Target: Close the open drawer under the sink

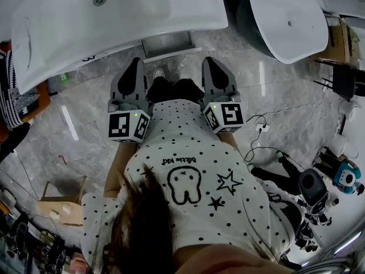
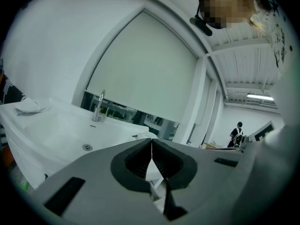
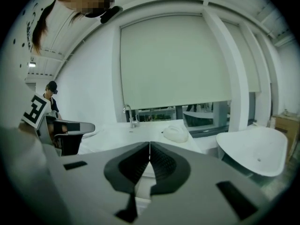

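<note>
Right now I am holding my left gripper [image 1: 137,63] and my right gripper [image 1: 210,61] side by side in front of me, both with jaws pressed together and nothing in them. A little ahead, between their tips, the drawer [image 1: 167,43] is sticking out from under the big white sink [image 1: 125,24], and a faucet [image 2: 99,106] is standing at the sink's back edge.

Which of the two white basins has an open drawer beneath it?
The wide rectangular sink at upper left: its drawer juts out below the front edge. The rounded basin at upper right shows none.
</note>
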Motion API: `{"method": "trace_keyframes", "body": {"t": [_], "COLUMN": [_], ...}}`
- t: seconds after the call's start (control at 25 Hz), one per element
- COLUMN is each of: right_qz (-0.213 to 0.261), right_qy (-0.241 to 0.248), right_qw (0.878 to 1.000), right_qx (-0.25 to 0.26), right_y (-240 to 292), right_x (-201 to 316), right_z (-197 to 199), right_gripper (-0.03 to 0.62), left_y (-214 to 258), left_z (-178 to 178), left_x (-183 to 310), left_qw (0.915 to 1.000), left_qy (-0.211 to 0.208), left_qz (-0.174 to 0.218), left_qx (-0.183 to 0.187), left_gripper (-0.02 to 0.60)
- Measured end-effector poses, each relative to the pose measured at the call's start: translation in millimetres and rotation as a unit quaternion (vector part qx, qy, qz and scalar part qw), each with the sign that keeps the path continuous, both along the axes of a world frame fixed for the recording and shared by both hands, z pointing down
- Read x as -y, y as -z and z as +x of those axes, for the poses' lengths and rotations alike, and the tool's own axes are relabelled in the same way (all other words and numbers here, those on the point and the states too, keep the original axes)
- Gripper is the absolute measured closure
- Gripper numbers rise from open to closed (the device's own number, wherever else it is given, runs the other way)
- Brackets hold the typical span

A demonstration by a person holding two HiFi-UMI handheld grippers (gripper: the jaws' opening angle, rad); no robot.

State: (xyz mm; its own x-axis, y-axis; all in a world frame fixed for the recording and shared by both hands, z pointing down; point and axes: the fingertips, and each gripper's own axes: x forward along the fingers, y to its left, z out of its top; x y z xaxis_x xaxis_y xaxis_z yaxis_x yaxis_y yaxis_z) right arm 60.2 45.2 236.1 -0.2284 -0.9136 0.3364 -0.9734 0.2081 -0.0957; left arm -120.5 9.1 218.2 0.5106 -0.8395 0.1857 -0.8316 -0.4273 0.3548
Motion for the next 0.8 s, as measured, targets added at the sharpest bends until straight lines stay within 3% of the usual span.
{"method": "trace_keyframes", "body": {"t": [0.28,0.8], "right_qz": [0.001,0.003], "right_qy": [-0.005,0.064], "right_qw": [1.000,0.998], "right_qx": [0.001,0.014], "right_y": [2.9,6.6], "right_x": [13.6,58.2], "right_z": [2.2,21.4], "right_gripper": [0.580,0.580], "left_y": [2.9,11.1], "left_z": [-6.8,-3.5], "left_x": [9.6,28.7], "left_qw": [0.9999,0.9950], "left_qy": [0.014,0.098], "left_qz": [-0.002,-0.001], "left_qx": [0.004,0.019], "left_gripper": [0.574,0.574]}}
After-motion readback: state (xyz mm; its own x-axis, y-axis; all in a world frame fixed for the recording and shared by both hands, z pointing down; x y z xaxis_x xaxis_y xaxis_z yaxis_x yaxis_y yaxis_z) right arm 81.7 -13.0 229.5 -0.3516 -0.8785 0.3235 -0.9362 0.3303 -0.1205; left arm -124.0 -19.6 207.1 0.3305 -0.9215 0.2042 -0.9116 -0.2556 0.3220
